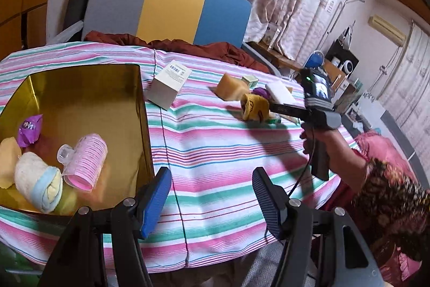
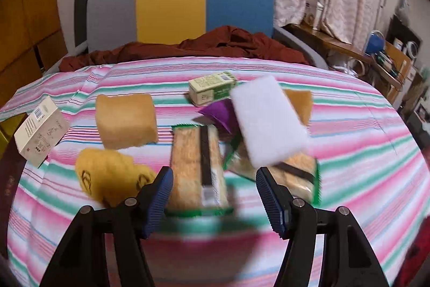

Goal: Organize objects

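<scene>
Blue ribbed pads on both tongs, and neither pair has anything in it. The left gripper [image 1: 211,201] hangs wide apart over the striped tablecloth [image 1: 220,152], just right of the gold box [image 1: 142,109]. The right gripper [image 2: 212,195] stands open too, with one of the two green-edged snack packs [image 2: 199,166] lying on the cloth between and just past its fingers, pads not touching it.

Count from the right wrist view, near to far: one yellow cloth [image 2: 107,176], two snack packs, one white sponge [image 2: 266,123], one tan sponge [image 2: 126,120], one purple packet [image 2: 220,112], one white carton [image 2: 40,131], one small green-printed box [image 2: 212,88].

Only the left wrist view shows inside the gold box: one rolled towel [image 1: 37,179], one pink roller [image 1: 86,160], one purple wrapper [image 1: 29,129], plus something yellowish I can't tell. It also catches the person's right hand [image 1: 330,149] on the handle. Blur on the right view is heavy.
</scene>
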`<state>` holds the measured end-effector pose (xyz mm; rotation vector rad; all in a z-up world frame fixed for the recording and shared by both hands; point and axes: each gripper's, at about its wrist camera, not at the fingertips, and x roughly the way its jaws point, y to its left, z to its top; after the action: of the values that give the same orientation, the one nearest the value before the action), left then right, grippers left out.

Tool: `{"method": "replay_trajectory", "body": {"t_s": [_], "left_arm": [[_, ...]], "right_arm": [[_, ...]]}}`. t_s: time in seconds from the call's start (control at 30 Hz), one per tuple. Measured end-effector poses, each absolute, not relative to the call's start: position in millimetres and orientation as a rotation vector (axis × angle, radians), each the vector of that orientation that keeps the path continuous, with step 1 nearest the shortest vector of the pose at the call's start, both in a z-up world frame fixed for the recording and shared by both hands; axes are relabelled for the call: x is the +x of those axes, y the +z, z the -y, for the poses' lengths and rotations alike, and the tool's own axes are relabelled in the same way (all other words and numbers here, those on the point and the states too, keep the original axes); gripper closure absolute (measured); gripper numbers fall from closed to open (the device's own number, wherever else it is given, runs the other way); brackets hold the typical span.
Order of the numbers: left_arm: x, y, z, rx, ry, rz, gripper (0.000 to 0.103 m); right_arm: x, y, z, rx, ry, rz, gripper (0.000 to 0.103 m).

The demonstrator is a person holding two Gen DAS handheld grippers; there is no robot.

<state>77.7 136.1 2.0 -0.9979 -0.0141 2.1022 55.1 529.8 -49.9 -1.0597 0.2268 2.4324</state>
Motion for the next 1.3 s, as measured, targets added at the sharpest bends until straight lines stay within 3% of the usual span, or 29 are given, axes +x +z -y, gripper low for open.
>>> {"method": "replay_trajectory", "body": {"t_s": [0.1,0.3,0.53,1.3], "left_arm": [[79.7,0.5,-138.7,-1.006,2.104,0.013,0.039],[83.9,-0.8,-150.2,-1.014,2.084,-0.025,0.039],[81.8,-3.3,-175.7,-1.031,2.041,-0.055,0.039],[12.5,-30.8,-347.2,-1.150,1.938,-0.084,0.030]], "right_arm": [[42.2,-58.2,-530.9,-1.104,2.428,-0.214,0.038],[40.7,-75.7,-545.6,-1.128,2.416,-0.430,0.038],[45.6,-77.3,-536.4,-1.152,2.407,-0.316,0.053],[130.0,-83.6,-494.3,-0.894,2.412,-0.373,0.053]]}}
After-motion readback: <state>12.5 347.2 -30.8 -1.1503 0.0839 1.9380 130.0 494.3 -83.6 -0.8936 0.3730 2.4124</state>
